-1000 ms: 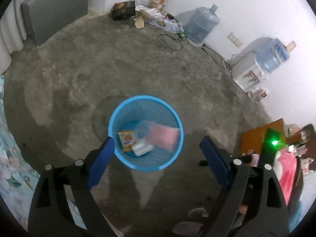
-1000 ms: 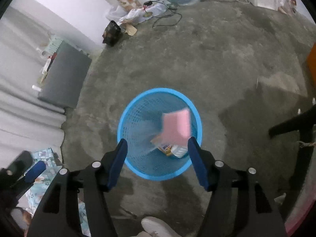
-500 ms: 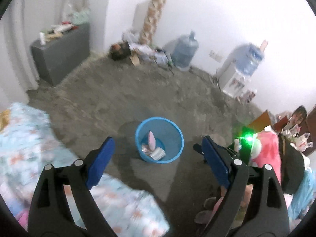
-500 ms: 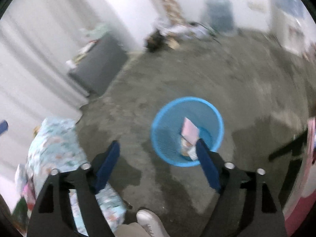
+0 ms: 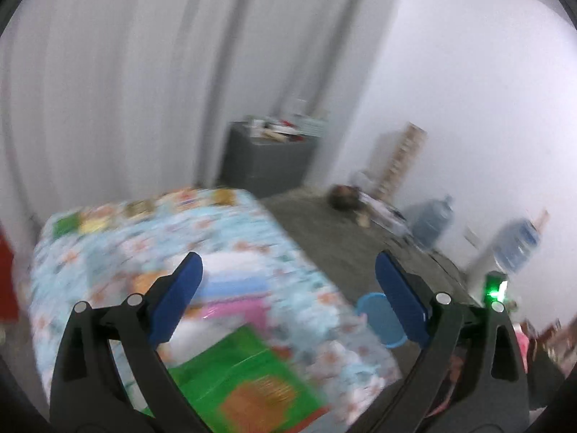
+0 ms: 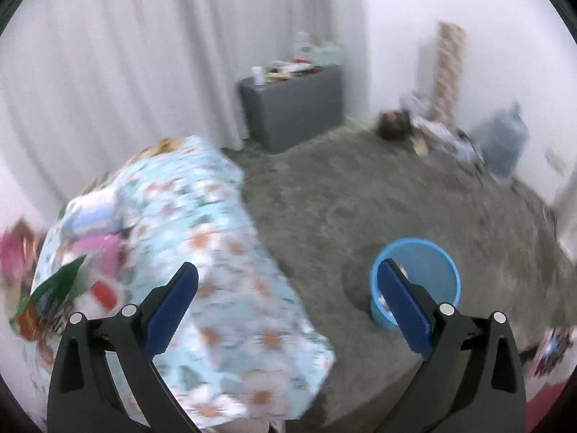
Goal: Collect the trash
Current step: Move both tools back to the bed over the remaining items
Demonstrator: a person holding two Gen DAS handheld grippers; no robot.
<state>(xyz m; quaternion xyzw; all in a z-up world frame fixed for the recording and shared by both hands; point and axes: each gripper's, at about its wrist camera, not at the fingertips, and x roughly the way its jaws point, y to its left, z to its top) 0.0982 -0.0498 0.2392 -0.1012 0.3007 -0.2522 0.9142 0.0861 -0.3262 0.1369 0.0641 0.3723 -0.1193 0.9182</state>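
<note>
Both views are motion-blurred. My left gripper (image 5: 288, 299) is open and empty above a table with a flowered cloth (image 5: 230, 231). A green packet (image 5: 245, 379) lies on the cloth just below and between its fingers, with pink wrappers (image 5: 234, 310) behind it. The blue trash basket (image 5: 377, 321) stands on the floor past the table's right edge, partly behind the right finger. My right gripper (image 6: 288, 303) is open and empty over the cloth's (image 6: 216, 252) right side. The basket (image 6: 429, 270) is behind its right finger. A green packet (image 6: 54, 285) and pink wrappers (image 6: 97, 249) lie at far left.
A grey cabinet (image 6: 292, 104) with clutter on top stands against the white curtain. Water jugs (image 5: 429, 220) and a cardboard roll (image 6: 447, 68) line the far wall, with litter and cables on the grey floor (image 6: 360, 198) beside them.
Both grippers have swung up and left, away from above the basket, toward the flowered table. The basket has shifted to the right edge of each view. Both stay open.
</note>
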